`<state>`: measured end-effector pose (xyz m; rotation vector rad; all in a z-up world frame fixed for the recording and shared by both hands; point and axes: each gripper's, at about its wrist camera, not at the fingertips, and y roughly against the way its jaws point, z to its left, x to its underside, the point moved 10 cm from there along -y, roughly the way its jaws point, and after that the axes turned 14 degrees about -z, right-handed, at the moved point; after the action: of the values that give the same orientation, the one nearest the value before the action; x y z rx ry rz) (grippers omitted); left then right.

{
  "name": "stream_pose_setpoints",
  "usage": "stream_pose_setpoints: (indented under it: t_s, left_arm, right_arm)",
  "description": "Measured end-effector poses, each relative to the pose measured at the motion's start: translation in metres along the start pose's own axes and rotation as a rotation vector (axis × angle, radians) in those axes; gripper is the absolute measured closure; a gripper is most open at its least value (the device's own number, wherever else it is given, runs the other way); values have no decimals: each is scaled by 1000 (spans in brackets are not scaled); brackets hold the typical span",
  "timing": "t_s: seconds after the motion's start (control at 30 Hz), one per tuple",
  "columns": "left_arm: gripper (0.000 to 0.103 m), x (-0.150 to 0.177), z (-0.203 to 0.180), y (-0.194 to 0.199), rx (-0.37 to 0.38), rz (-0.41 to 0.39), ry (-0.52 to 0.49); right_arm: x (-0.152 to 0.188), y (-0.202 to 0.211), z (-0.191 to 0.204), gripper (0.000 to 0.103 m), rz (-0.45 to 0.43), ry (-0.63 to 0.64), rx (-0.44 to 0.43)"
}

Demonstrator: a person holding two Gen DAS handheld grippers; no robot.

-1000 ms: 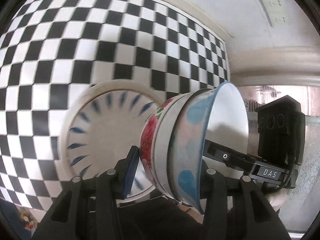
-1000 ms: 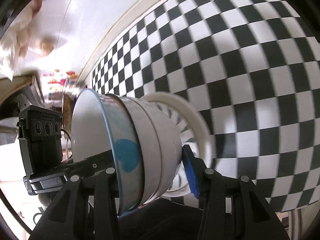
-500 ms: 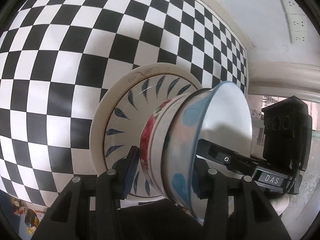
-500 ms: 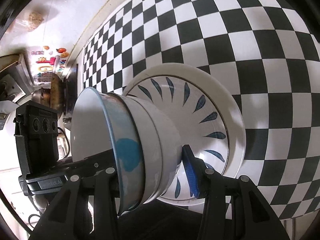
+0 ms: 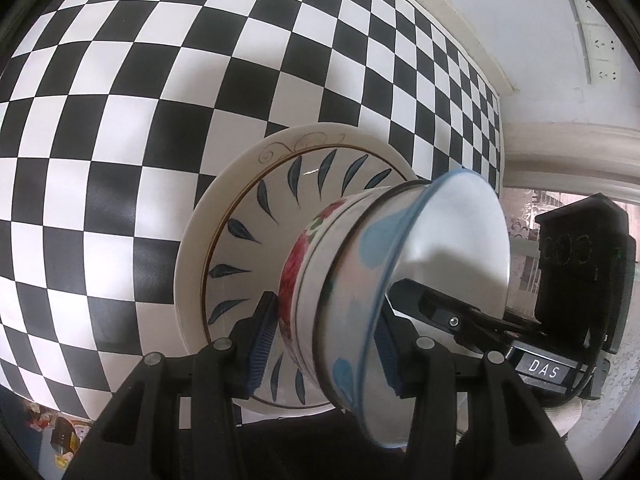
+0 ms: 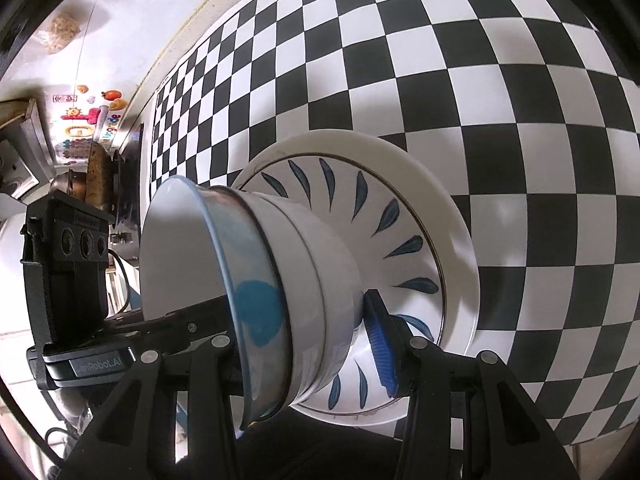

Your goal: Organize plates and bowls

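Checkered tabletop (image 5: pixel 120 120): bowl stack (image 5: pixel 340 280) between both grippers' fingers (image 5: pixel 260 344).

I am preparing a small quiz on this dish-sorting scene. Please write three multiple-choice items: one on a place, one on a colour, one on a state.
1. Where is the nested stack of bowls?
A. over the white plate with dark blue leaf marks
B. inside a sink
C. on a shelf

2. What colours is the tabletop cloth?
A. red and white
B. black and white
C. plain green

3. How is the stack held?
A. by nothing
B. by one gripper
C. by the left gripper and right gripper

Answers: 1 A, the plate shows directly behind the stack; 2 B, checkered squares; 3 C, both clamp it.
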<state>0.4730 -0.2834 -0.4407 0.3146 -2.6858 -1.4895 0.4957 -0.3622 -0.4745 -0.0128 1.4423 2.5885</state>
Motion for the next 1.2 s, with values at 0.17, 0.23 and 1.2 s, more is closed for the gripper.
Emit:
stream_pose_setpoints:
  t_s: [0.17, 0.23, 1.2]
  left_arm:
    - [62, 1, -1, 1, -28, -6, -30]
    - [62, 0, 0, 1, -32, -8, -30]
    - [60, 6, -10, 124, -418, -407, -368]
  right_arm:
    - [0, 1, -3, 56, -7, 14, 36]
    - [0, 3, -3, 56, -8, 15, 37]
    - [33, 126, 43, 56, -295, 260, 420]
